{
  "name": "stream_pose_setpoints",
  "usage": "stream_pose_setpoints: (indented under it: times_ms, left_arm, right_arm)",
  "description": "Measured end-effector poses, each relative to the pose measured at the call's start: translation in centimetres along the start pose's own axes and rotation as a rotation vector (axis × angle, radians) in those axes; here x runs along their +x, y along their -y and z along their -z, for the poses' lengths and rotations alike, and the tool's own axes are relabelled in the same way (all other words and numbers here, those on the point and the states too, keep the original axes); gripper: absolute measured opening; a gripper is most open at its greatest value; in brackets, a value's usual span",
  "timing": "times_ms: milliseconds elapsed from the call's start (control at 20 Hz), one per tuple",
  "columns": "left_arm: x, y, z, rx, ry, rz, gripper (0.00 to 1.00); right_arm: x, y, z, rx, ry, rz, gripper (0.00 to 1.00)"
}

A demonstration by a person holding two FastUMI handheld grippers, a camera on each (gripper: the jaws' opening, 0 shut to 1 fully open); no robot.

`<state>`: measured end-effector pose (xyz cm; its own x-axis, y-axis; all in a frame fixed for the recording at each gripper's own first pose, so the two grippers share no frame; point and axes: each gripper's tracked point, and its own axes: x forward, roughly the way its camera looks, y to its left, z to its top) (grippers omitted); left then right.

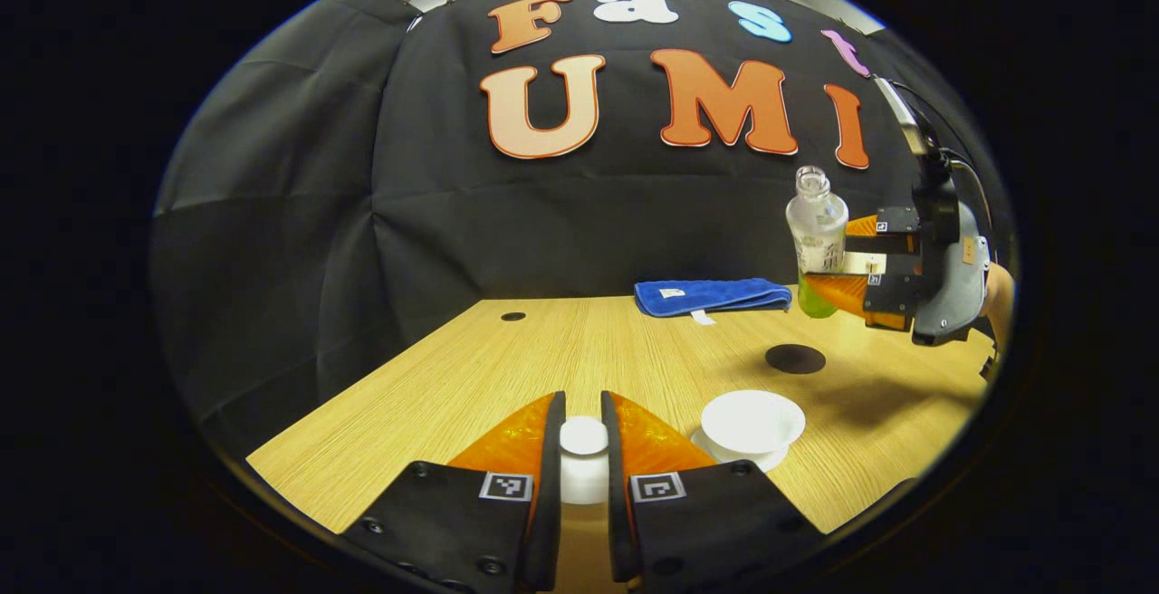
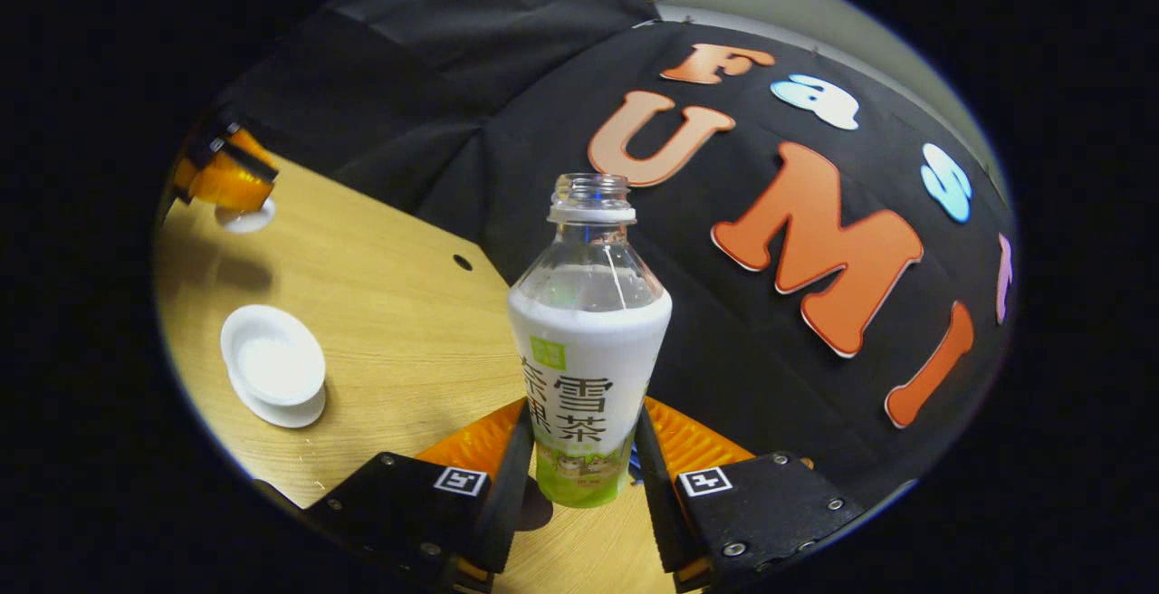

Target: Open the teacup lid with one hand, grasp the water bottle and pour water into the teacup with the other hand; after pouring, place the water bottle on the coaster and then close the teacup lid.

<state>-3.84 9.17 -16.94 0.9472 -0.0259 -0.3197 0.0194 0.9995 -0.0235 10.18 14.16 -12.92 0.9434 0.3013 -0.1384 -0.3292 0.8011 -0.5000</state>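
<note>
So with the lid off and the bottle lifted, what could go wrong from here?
1. The uncapped clear plastic bottle is held low on its body by the right gripper; tipping it could let it slip or gush.
2. The white teacup is shallow and wide, so pouring from this height may splash onto the wooden table.
3. The small white lid in the left gripper sits close to the cup and could get wet.

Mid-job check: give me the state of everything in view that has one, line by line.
Teacup: uncovered, on its saucer.
Lid: off the cup, clamped in the left gripper.
Water bottle: uncapped, upright, lifted off the table, clamped in the right gripper.
Coaster: bare.
Blue cloth: folded, at the table's far edge.
</note>
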Motion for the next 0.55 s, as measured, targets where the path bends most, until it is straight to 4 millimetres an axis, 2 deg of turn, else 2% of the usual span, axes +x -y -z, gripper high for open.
stream_pose_setpoints:
  times_ms: [250, 350, 400, 550]
  left_arm:
    - [-0.5, 1.0, -0.6, 0.002, 0.017, 0.006, 0.24]
    - [-0.5, 1.0, -0.8, 0.0, 0.022, 0.004, 0.25]
    - [-0.6, 1.0, -0.9, -0.002, 0.024, 0.002, 0.25]
    - [-0.8, 0.8, -0.7, -0.004, 0.018, 0.001, 0.25]
  right_arm:
    - [0.9, 2.2, 1.1, 0.282, -0.039, -0.017, 0.63]
    - [1.5, 2.3, 2.1, 0.359, -0.067, -0.025, 0.63]
    - [1.9, 2.0, 2.7, 0.401, -0.084, -0.034, 0.65]
    - [2.7, 1.0, 4.7, 0.494, -0.139, -0.06, 0.63]
